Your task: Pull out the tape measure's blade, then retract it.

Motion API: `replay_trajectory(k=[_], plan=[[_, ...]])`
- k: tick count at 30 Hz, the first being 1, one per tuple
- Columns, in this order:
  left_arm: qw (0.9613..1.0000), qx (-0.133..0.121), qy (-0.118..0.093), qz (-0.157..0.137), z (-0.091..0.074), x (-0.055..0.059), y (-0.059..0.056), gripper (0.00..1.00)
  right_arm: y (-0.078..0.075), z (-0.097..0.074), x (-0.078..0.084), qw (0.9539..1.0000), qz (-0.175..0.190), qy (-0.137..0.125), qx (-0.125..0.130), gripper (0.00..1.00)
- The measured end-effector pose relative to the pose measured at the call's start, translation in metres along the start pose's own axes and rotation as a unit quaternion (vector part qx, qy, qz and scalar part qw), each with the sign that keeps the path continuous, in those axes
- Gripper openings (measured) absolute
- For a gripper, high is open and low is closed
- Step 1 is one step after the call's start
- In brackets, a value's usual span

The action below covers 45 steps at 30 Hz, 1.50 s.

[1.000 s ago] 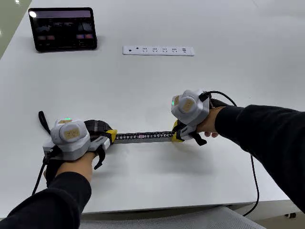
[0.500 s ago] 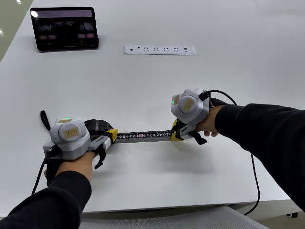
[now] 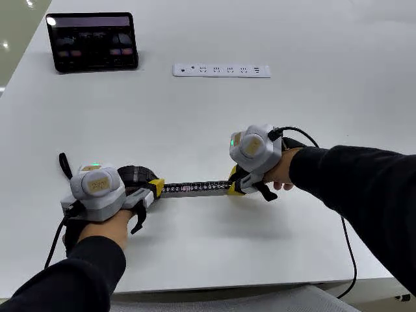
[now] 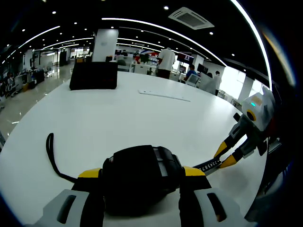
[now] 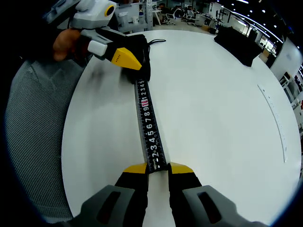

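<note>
The tape measure is clamped by its black case between the jaws of the left gripper, resting on the desk, with its strap trailing to that gripper's left. A short stretch of blade lies flat between the case and the right gripper, whose jaws are closed on the blade's tip. The pull-out is judged to be under way or near its turn; which cannot be told. For the next move, the tip should be carried straight along the blade's line and guided, not released, while the case is held firm. Far beyond both grippers lie a power strip and a tablet.
</note>
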<state>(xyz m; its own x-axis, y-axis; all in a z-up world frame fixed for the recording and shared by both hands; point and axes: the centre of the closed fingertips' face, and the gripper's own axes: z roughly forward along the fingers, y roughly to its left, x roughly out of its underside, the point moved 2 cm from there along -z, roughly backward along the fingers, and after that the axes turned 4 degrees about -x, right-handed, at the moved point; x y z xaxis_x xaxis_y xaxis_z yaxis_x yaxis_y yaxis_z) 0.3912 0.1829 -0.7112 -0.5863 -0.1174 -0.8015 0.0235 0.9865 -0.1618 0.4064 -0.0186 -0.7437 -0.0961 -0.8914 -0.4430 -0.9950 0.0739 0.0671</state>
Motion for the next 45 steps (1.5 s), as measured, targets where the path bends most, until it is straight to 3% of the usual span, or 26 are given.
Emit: replay_trajectory(k=[45], plan=[[0.9999, 0.009, 0.006, -0.003, 0.001, 0.0, 0.0, 0.6, 0.008, 0.016, -0.03, 0.9996, 0.009, -0.026, -0.006, 0.11]])
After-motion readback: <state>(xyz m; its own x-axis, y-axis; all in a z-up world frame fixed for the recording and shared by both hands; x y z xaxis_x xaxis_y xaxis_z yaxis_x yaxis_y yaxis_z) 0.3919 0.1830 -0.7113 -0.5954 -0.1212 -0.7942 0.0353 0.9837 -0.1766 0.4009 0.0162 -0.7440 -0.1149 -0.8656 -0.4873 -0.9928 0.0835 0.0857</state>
